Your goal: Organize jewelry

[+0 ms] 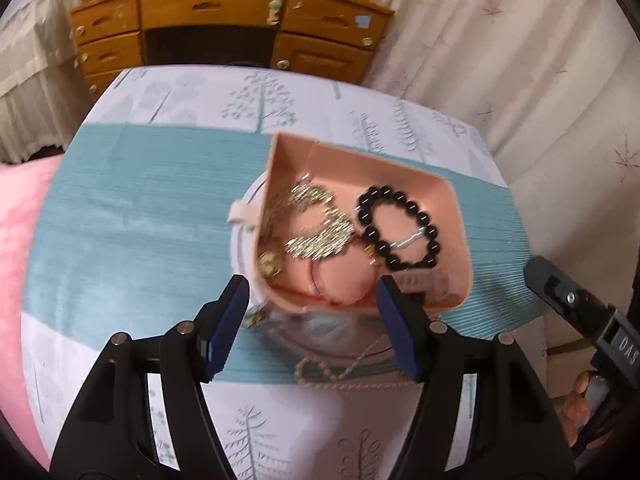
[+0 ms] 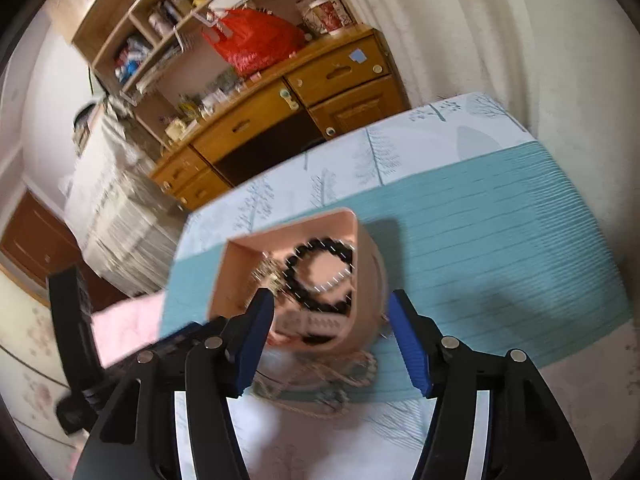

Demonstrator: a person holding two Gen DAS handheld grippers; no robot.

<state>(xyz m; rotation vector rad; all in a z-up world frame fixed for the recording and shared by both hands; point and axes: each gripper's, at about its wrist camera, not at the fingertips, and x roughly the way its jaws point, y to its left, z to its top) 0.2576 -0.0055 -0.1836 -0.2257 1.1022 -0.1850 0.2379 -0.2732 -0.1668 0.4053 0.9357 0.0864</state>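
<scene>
- A pink tray (image 1: 448,200) with smooth plastic-looking walls and rounded corners is sitting tilted on top of a round white dish (image 1: 240,240) on the tabletop (image 1: 120,208).
- Inside the tray, going left to right in the left wrist view, a tangle of glittery silver and gold jewelry (image 1: 316,224) is lying beside a bracelet (image 1: 400,228) of round, glossy black beads, the two just beside each other.
- A small ridged pale item is lying in the tray's near corner; what it is cannot be told.
- A chain of tiny pale beads (image 1: 344,372) is trailing over the near rim of the dish onto the cloth.
- The left hand-held gripper (image 1: 312,328) is hovering just in front of the tray's near edge, its blue ridged pads standing wide apart with nothing between them.
- The right hand-held gripper (image 2: 332,340) is also standing wide apart and empty, with the tray (image 2: 240,272) and bracelet (image 2: 316,276) just beyond its tips.
- The tabletop is wearing a cloth with a teal ribbed band and white borders printed with trees.
</scene>
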